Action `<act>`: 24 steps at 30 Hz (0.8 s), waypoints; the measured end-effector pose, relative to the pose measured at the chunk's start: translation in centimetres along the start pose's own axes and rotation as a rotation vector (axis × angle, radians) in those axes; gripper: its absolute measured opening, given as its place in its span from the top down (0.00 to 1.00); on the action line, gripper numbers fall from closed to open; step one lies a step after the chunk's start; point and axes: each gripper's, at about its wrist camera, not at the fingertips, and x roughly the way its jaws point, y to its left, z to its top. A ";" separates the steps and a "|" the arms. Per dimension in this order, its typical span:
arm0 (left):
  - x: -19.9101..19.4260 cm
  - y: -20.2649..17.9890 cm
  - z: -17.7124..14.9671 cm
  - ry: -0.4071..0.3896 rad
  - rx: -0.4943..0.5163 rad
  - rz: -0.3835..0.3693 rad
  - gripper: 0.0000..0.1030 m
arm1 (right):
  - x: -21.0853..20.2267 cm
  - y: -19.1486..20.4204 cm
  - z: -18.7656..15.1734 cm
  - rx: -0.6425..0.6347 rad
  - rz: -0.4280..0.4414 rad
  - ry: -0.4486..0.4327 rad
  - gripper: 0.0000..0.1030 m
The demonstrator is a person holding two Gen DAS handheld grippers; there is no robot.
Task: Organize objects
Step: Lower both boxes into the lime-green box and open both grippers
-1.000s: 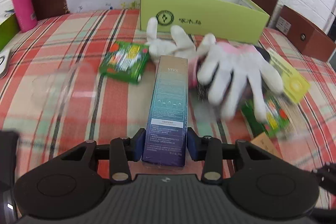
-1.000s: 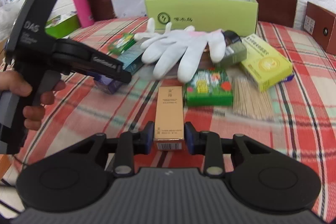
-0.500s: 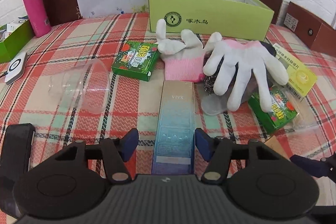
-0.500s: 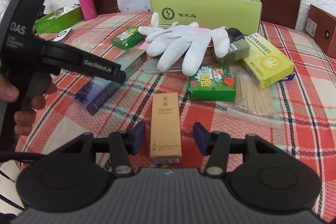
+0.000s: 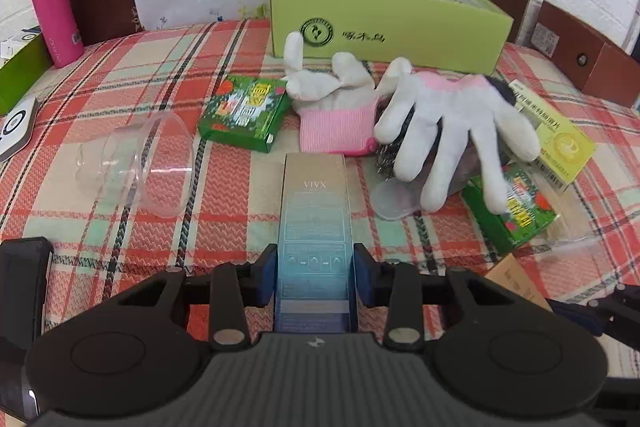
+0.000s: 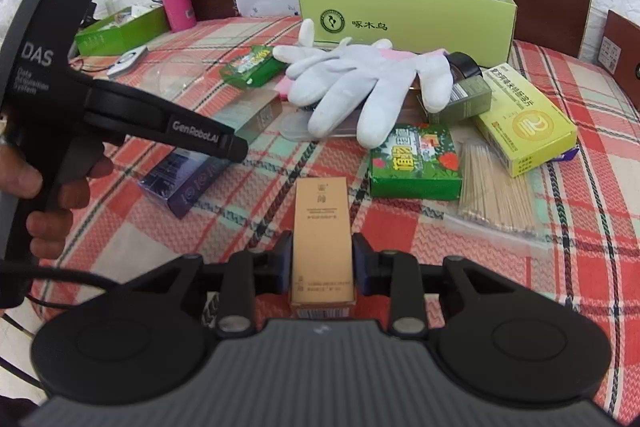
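So the table [image 5: 120,75] is covered in a woven red, mint and cream plaid cloth, with a glossy lime cardboard box [image 5: 384,27] sitting open at 12 o'clock. Clutter in front of it: two soft white knit gloves [image 5: 452,123] with pink cuffs, small shiny green cartons [image 5: 244,111], a flat yellow medicine box [image 6: 524,123], a clear plastic cup [image 5: 136,163] tipped on its side at 9 o'clock, and a bagged bundle of thin wooden sticks [image 6: 492,187] at 3 o'clock. The left gripper [image 5: 315,277] is closing its jaws on a long, slick blue-to-beige gradient carton [image 5: 314,227], pads hugging both sides at its near end. The right gripper [image 6: 322,269] is also closing, pinching a matte tan rectangular carton [image 6: 323,247] near its bottom edge. Both cartons lie dead centre, at 6 o'clock of the glove pile.
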 end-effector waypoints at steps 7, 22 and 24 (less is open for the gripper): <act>-4.9 -0.4 5.2 -0.145 0.033 -0.107 0.60 | -3.2 -2.3 4.1 0.007 0.033 -0.105 0.71; -1.8 -4.0 21.9 -0.298 0.003 -0.167 0.60 | 1.0 -10.8 21.1 -0.002 -0.106 -0.265 0.71; 1.4 -4.1 23.4 -0.287 -0.002 -0.112 0.60 | 3.4 -12.1 22.8 0.004 -0.132 -0.249 0.71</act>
